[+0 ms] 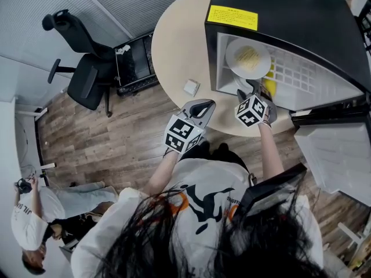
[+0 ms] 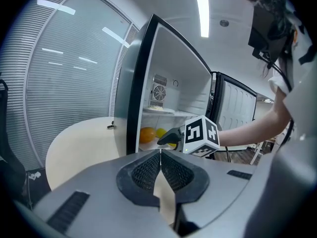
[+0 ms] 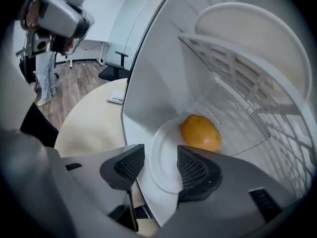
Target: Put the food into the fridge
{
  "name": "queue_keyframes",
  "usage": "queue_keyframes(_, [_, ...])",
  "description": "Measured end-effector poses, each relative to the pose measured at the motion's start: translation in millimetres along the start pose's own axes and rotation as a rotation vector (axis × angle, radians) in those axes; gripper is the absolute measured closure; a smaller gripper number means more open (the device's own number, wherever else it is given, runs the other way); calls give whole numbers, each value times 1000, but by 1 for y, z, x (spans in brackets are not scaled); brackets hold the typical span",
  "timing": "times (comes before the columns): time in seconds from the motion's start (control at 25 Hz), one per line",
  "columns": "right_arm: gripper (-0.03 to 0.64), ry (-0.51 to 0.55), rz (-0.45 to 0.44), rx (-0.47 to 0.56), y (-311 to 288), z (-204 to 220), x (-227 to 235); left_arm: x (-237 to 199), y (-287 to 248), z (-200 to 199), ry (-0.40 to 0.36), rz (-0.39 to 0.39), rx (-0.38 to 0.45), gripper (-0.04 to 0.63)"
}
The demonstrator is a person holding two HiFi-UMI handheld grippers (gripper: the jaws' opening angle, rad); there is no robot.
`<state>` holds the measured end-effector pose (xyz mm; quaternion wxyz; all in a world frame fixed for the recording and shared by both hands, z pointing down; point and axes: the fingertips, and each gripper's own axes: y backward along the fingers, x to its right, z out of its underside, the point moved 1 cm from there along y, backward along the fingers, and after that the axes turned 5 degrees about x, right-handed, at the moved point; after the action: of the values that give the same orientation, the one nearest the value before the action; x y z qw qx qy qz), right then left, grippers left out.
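Observation:
A black mini fridge [image 1: 290, 16] stands open on the round table [image 1: 179, 45]. On its floor lies a white plate [image 3: 166, 138] with an orange fruit [image 3: 200, 132]; the left gripper view also shows the orange fruit [image 2: 146, 134] with a yellow one [image 2: 161, 132] beside it. My right gripper [image 3: 159, 155] is at the fridge mouth, open, its jaws on either side of the plate's near rim without pressing it. Another plate with pale food [image 1: 248, 58] rests on the wire shelf above. My left gripper [image 2: 160, 155] is shut and empty, held over the table's front edge [image 1: 200, 106].
The fridge door [image 1: 336, 155] hangs open to the right. A small white box [image 1: 191, 87] lies on the table left of the fridge. An office chair [image 1: 87, 77] stands behind the table, and a person [image 1: 35, 213] sits on the floor at the lower left.

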<state>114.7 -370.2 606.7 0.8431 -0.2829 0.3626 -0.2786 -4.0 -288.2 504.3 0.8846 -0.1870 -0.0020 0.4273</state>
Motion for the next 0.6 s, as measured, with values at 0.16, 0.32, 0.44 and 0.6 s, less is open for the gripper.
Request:
queue_keyframes(0.16, [419, -31, 38, 33, 12, -12, 5, 1, 0, -2, -4, 20, 5, 581])
queue_keyframes(0.32, [419, -74, 65, 49, 20, -16, 5, 4, 0, -3, -13, 43, 12, 581])
queue_keyframes(0.44, [419, -119, 79, 56, 27, -16, 1, 5, 3, -4, -21, 60, 14, 580])
queue_keyframes(0.6, [445, -197, 110, 83, 39, -22, -7, 3, 10, -3, -28, 77, 14, 581])
